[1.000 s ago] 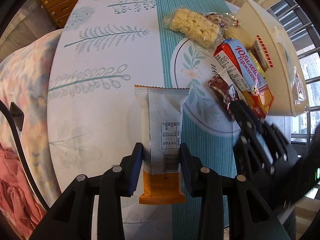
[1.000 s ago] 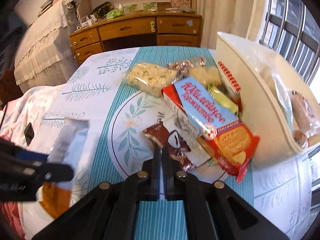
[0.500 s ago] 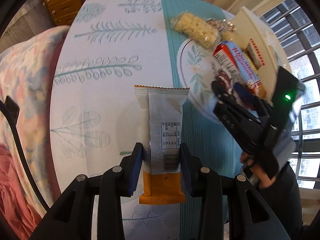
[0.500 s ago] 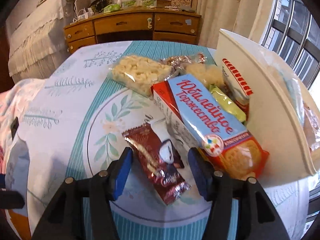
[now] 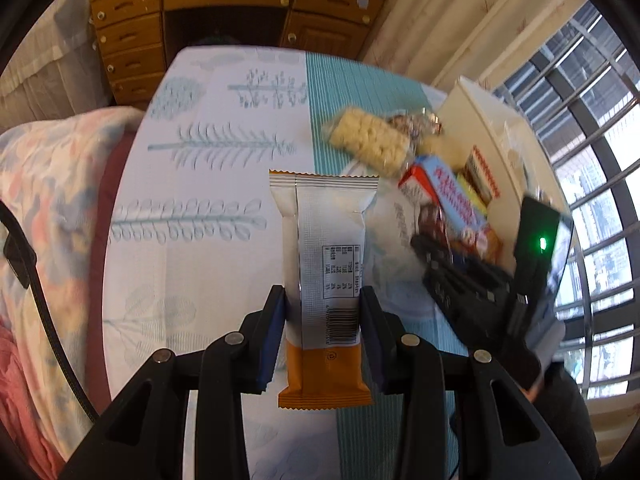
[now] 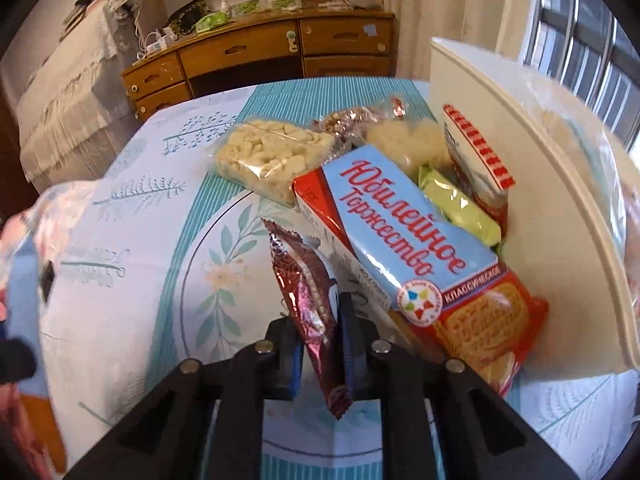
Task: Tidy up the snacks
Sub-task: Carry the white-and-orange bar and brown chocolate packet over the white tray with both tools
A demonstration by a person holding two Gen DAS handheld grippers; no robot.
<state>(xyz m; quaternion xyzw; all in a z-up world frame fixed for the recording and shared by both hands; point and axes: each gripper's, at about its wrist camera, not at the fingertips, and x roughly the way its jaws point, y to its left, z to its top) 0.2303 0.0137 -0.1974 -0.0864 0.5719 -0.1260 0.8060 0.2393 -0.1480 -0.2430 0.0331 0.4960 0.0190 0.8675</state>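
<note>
My left gripper (image 5: 322,296) is shut on a white and orange snack bar (image 5: 326,236), held above the patterned tablecloth (image 5: 192,184) with its barcode side up. My right gripper (image 6: 318,320) is shut on a dark red-brown wrapped snack (image 6: 302,276), pinched edge-on just left of the blue and red biscuit pack (image 6: 400,236). In the left wrist view the right gripper (image 5: 424,248) shows to the right, at the snack pile. A white bin (image 6: 540,200) lies tipped on its side at the right, with snacks spilling from its mouth.
A clear bag of pale puffs (image 6: 268,156), a green packet (image 6: 460,208) and a red-striped packet (image 6: 476,152) lie by the bin's mouth. A wooden dresser (image 6: 248,52) stands beyond the table. Floral bedding (image 5: 48,184) lies on the left, window bars (image 5: 592,152) on the right.
My right gripper opened around the red-brown snack, then shut on it and tipped it on edge. My left gripper rose and tilted up with the white and orange bar still held.
</note>
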